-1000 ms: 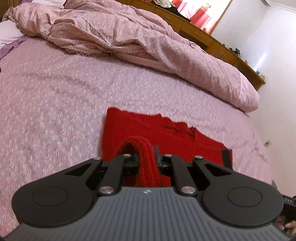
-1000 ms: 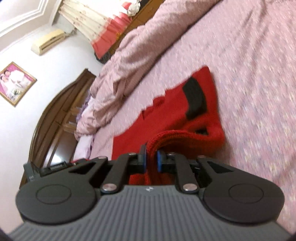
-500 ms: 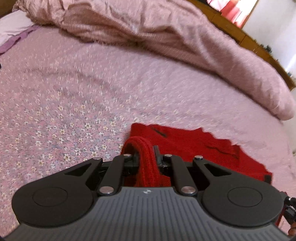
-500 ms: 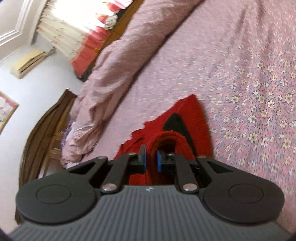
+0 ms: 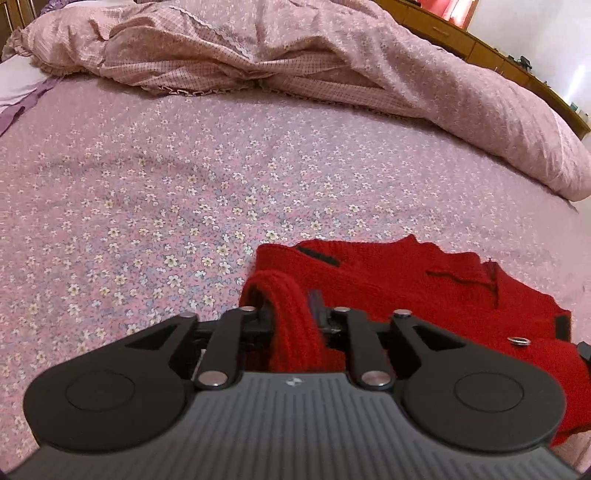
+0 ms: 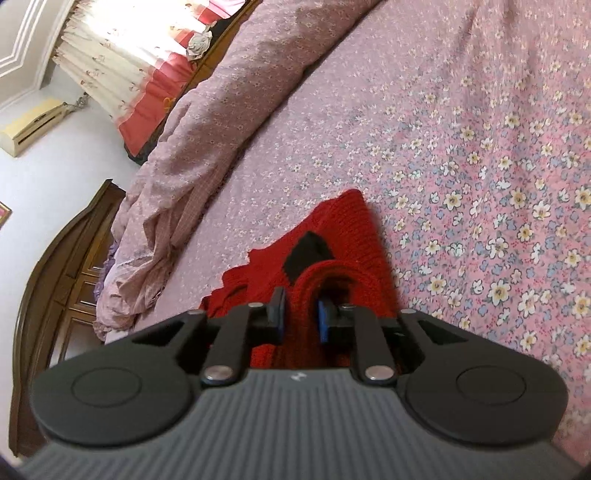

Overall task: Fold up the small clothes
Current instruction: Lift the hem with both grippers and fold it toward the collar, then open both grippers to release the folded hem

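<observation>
Red knit garment [image 5: 406,280] nearest in both wrist views, lying on the flowered pink bed sheet [image 5: 166,192] and doubled over on itself.

Left tongs [image 5: 290,312]: jaws just been opening, now slack. Thick ribbed fold of the knit between the pads, filling the gap but not pinched.

Right tongs [image 6: 301,314]: jaws likewise just been opening, released. Rolled edge of the same knit between the blue-faced pads, with a sliver of shadow beside the right-hand pad.

Beyond the left tongs: flat body of the garment with a jagged far edge, a short black trim strip near its far-left corner and a small metal ring [image 5: 519,341] towards the right.

Beyond the right tongs: black patch [image 6: 308,251] on the knit, just behind the raised fold.

Further out: bare sheet, then crumpled pink quilt [image 5: 332,74] heaped along the far side of the bed.

Farthest: dark wooden headboard [image 6: 55,266], wooden cabinets [image 5: 454,29] along the wall, cream-and-red curtain [image 6: 122,66] at a bright window, wall air conditioner [image 6: 33,125].
</observation>
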Demonstrator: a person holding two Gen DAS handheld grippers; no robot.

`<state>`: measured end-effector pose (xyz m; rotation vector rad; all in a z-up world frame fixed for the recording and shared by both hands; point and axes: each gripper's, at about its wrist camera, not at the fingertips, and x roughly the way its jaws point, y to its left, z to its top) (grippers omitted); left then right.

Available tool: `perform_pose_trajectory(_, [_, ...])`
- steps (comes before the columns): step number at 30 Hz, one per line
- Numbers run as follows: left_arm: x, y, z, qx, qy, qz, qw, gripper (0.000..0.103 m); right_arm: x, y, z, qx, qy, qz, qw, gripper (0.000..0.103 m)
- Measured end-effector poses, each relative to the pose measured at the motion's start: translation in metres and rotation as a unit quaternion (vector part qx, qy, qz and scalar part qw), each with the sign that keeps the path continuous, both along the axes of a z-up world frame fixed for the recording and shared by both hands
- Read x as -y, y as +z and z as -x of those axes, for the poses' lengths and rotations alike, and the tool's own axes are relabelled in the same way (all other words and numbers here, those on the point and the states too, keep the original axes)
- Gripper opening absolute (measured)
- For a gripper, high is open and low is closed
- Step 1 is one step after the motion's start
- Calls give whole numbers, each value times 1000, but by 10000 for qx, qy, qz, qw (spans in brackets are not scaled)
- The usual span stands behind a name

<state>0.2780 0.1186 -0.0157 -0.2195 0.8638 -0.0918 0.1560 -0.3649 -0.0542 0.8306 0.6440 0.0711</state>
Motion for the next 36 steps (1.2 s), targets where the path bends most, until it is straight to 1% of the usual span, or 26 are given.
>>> perform_pose_trajectory(1, [0,4,5,42,15,-11,10000,41,-1,3,3,26,-8,61,10000,23])
perform_pose_trajectory(2, [0,8,10,104,15,-27,9999,55,-3,6,6,57,-14,125,9999,26])
perform_pose_trajectory(3, [1,12,15,186,-5,-54,9998,62,-3,10,9,82,-35,203,9998,27])
perform_pose_trajectory(5, [4,21,26,328,-96,-116,9993,66,-6,17,18,132,-117,417,9990,35])
perform_pose_trajectory(8, [9,32,41,444,-161,-178,9987,68,-8,26,34,179,-287,718,9968,37])
perform_pose_trajectory(13, [11,39,64,482,-133,70,9987,69,-13,36,60,200,-452,784,9957,38])
perform_pose_trajectory(15, [12,40,73,485,-54,120,9987,70,-17,36,70,173,-453,790,9957,40])
perform_pose_trajectory(17, [14,39,82,483,-21,140,9987,70,-22,34,79,138,-441,802,9957,48])
perform_pose_trajectory(22, [13,30,99,361,35,277,9990,73,-36,30,96,98,-422,928,9947,50])
perform_pose_trajectory(27, [14,12,98,129,109,269,9995,73,-40,21,103,97,-447,713,9964,50])
perform_pose_trajectory(32, [14,1,89,178,102,345,9992,73,-41,16,99,137,-405,564,9975,50])
perform_pose_trajectory(34, [14,-2,81,202,78,433,9988,73,-41,14,94,136,-404,567,9975,50])
perform_pose_trajectory(36, [13,-6,74,173,89,444,9988,72,-41,12,89,109,-388,616,9973,50])
